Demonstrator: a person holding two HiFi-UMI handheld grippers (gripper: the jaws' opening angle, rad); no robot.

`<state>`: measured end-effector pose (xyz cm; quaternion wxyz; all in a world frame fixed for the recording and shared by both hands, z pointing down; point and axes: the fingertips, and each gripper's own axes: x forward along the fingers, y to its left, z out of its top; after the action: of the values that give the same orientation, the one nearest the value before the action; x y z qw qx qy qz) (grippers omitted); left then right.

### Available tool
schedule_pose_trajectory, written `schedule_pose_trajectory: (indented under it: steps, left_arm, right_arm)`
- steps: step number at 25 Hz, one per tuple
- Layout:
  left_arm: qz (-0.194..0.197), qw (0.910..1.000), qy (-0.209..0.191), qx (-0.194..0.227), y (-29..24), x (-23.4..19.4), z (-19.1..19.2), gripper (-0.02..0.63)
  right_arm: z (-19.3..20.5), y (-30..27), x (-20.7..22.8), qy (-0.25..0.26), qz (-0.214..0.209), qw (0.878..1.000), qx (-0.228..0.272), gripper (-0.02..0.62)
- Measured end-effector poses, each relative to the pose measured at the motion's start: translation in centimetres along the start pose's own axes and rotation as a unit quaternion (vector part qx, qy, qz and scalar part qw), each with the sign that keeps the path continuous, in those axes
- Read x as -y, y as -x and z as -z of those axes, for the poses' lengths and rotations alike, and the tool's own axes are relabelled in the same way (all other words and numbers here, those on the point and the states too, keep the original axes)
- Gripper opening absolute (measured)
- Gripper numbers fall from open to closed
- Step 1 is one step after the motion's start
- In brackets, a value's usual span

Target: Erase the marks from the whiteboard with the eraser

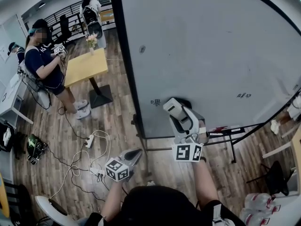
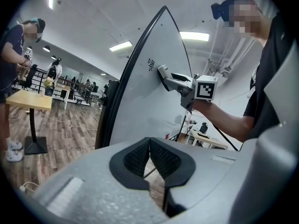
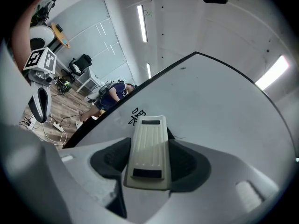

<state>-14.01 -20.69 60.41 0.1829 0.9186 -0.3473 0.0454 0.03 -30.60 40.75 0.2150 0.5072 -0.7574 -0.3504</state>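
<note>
A large whiteboard (image 1: pixel 202 46) stands upright on a floor stand. A black written mark (image 1: pixel 155 102) sits near its lower left corner, and another small mark (image 1: pixel 243 95) at the lower right. My right gripper (image 1: pixel 175 108) is shut on a beige eraser (image 3: pixel 148 148), whose far end lies against the board just right of the left mark (image 3: pixel 137 115). My left gripper (image 1: pixel 134 155) hangs low in front of the board's left edge, shut with nothing in it (image 2: pixel 149 158). The right gripper and eraser (image 2: pixel 167 76) also show in the left gripper view beside the mark (image 2: pixel 151 64).
A yellow table (image 1: pixel 86 66) on a black pedestal stands left of the board, with a person (image 1: pixel 44 65) next to it. Cables and a power strip (image 1: pixel 89 140) lie on the wood floor. The board's stand legs (image 1: pixel 233 140) spread below it. Chairs and desks fill the far room.
</note>
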Motion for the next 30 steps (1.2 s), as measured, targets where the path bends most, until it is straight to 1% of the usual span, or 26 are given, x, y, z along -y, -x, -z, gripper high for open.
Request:
schedule_pose_trajectory:
  steps: [6, 9, 12, 22, 30]
  left_arm:
    - [0.000, 1.0000, 0.000, 0.001, 0.3, -0.6, -0.2, 0.012]
    - [0.007, 1.0000, 0.001, 0.004, 0.4, -0.4, -0.1, 0.012]
    - [0.004, 1.0000, 0.000, 0.001, 0.5, -0.6, 0.0, 0.012]
    - [0.002, 1.0000, 0.008, 0.003, 1.5, -1.8, 0.5, 0.012]
    - [-0.002, 1.0000, 0.010, 0.001, 2.5, -2.4, 0.7, 0.012]
  right_arm:
    - [-0.1, -0.4, 0.2, 0.002, 0.015, 1.000, 0.001, 0.256]
    - [0.0, -0.6, 0.0, 0.011, 0.029, 1.000, -0.001, 0.256]
    - [0.1, -1.0, -0.4, 0.017, 0.035, 0.999, -0.005, 0.256]
    - [-1.1, -2.6, -3.2, 0.027, 0.012, 1.000, -0.001, 0.256]
    - [-2.6, -3.6, -4.8, 0.029, 0.003, 1.000, 0.006, 0.255]
